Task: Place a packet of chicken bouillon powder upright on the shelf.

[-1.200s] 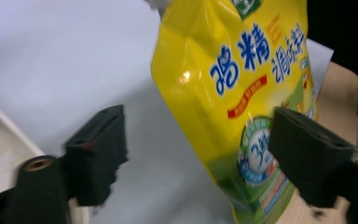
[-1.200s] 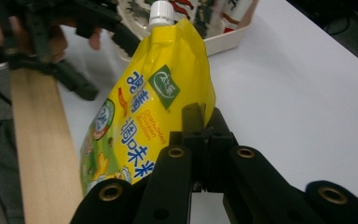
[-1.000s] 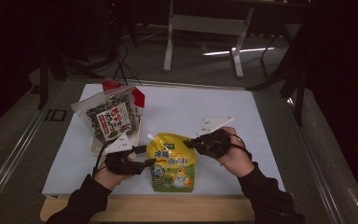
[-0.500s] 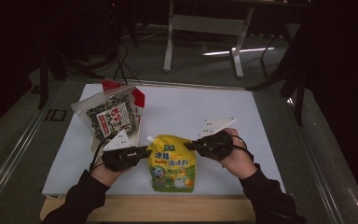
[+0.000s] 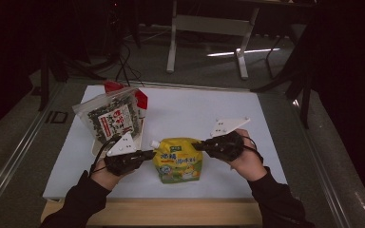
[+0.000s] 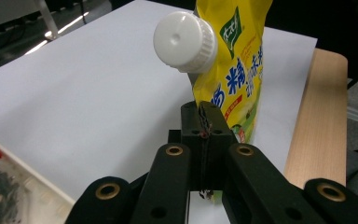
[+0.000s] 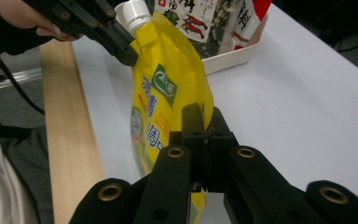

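A: What is on the counter (image 5: 275,142), counted?

B: One yellow spouted pouch (image 5: 177,160) with one white screw cap (image 6: 184,41), one white tray (image 5: 138,137), and in the tray one clear bag of dried seaweed mix (image 5: 111,116) with a red packet (image 5: 140,97) behind it. Two hand-held grippers, one per hand.

A: Where is the pouch relative to them?

B: Between the two, near the counter's front edge. The left hand-held gripper (image 5: 147,154) has just closed its jaws on the pouch's edge just below the cap; in the left gripper view the jaws stand together, pinching the yellow film. The right hand-held gripper (image 5: 197,146) is clamped on the pouch's opposite upper corner, jaws together on the film in the right gripper view. The pouch stands upright between them.

A: And the surface and room?

B: A white sheet covers the counter, with a pale wooden strip (image 5: 171,213) along the near edge. Beyond it lies grey floor, a white table frame (image 5: 209,28), cables and dark surroundings.
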Tool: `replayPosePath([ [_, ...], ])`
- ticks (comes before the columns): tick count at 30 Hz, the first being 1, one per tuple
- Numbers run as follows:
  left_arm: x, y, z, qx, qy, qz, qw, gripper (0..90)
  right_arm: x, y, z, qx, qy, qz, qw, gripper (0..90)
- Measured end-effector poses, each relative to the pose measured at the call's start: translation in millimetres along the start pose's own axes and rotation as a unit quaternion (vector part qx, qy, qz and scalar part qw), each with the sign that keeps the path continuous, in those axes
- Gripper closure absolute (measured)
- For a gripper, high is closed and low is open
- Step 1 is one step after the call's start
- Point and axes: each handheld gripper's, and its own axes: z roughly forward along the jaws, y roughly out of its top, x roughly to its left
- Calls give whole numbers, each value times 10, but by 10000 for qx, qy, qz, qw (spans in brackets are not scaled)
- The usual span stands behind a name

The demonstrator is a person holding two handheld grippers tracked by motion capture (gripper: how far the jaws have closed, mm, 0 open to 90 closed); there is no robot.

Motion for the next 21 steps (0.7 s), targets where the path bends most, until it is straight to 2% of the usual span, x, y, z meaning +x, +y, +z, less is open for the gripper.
replayPosePath([
  [1,-3,1,5,-18,-27,17,10000,900,-13,-9,0,42,-21,23,10000,877],
  [3,-28,8,18,-73,-113,78,9999,900,-57,-31,36,190,138,75,9997,804],
  [6,-63,29,38,-78,-165,146,9997,900,-98,-80,150,431,307,60,9986,785],
  [9,-60,29,48,-102,-193,92,9997,900,-122,-101,193,526,308,6,9981,817],
  [11,-53,29,52,-111,-235,48,9996,900,-131,-108,197,553,421,-43,9976,840],
  [16,-104,54,57,-94,-260,137,9995,900,-92,-100,170,791,661,-354,9940,889],
  [18,-113,61,48,-58,-252,178,9995,900,-64,-93,151,829,648,-432,9935,896],
  [21,-117,57,38,-77,-298,120,9995,887,-40,-79,130,821,673,-459,9933,898],
])
